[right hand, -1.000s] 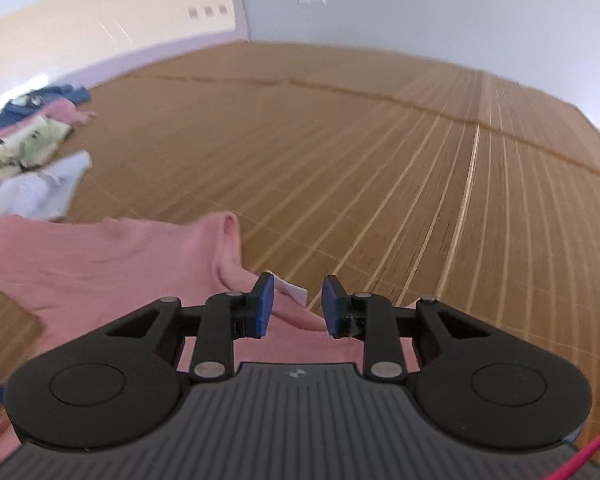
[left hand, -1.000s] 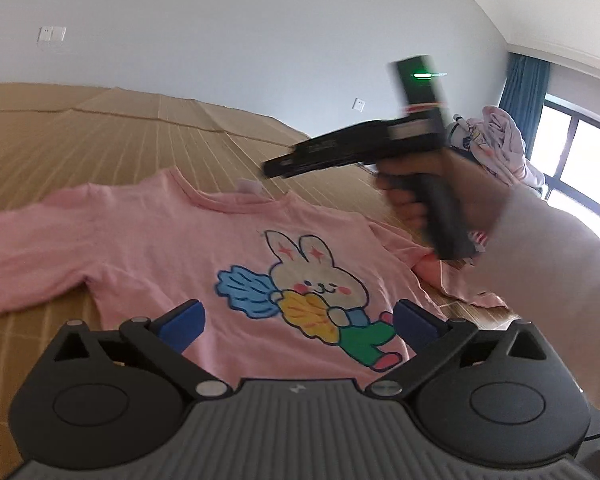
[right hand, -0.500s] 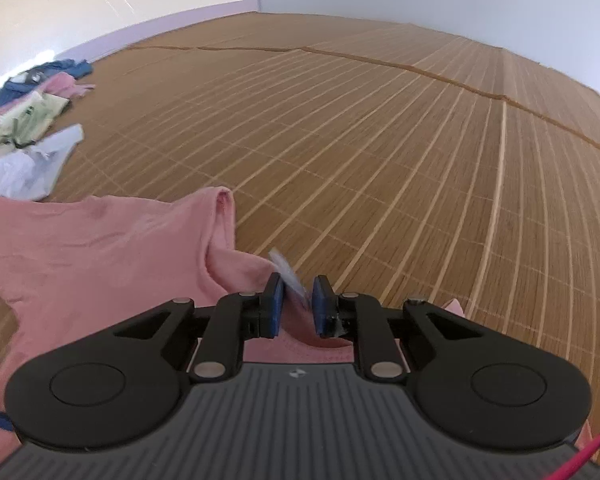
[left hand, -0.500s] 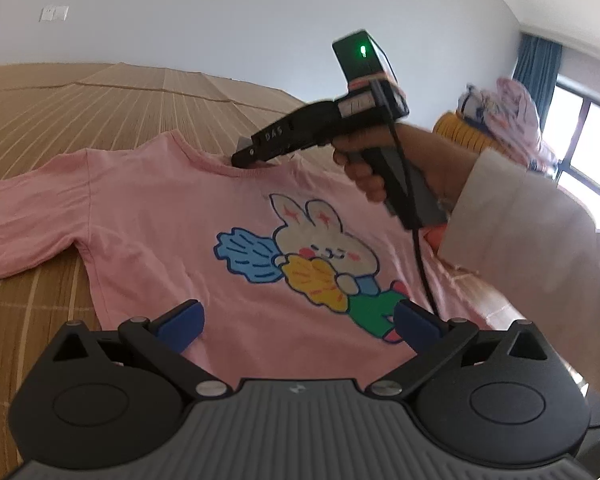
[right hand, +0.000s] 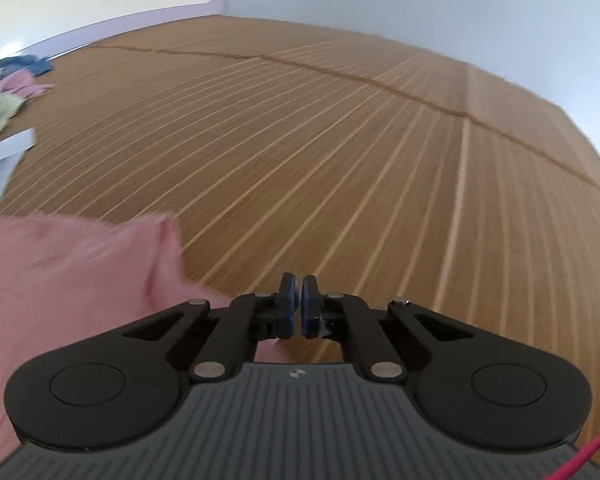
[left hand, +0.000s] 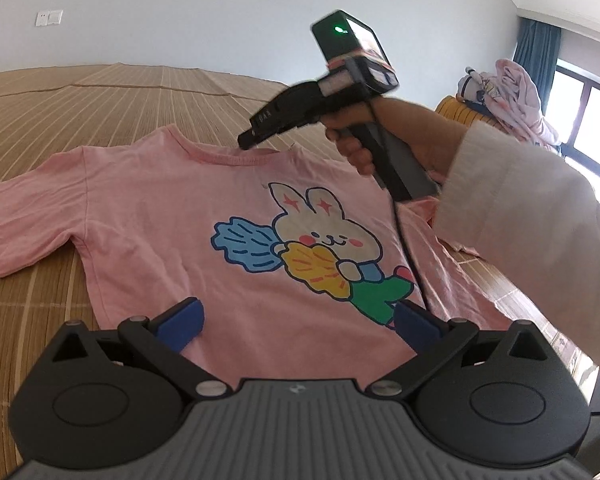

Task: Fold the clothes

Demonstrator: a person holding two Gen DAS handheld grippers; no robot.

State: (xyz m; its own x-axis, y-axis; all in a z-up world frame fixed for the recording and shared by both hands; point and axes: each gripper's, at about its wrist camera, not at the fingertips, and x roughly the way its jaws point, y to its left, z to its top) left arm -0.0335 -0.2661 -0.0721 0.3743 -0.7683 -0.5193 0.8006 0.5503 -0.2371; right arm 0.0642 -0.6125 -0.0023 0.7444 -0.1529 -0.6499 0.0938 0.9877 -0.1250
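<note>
A pink long-sleeved shirt [left hand: 172, 216] with a bunny print lies face up and spread out on a bamboo mat [left hand: 100, 92]. My left gripper [left hand: 296, 320] is open, its blue pads above the shirt's hem. My right gripper [left hand: 246, 140] shows in the left wrist view with its tip at the shirt's collar. In the right wrist view the right gripper [right hand: 299, 306] has its pads together, with pink cloth [right hand: 72, 280] at its left. Whether collar cloth is pinched between the pads is not visible.
A pile of clothes [left hand: 512, 96] sits on a yellow object at the right near a window. More loose garments [right hand: 0, 92] lie at the far left of the mat in the right wrist view. The mat [right hand: 340, 160] stretches far ahead.
My right gripper came down to the collar and its jaws closed from a small gap to shut. The left wrist view shifted closer over the shirt.
</note>
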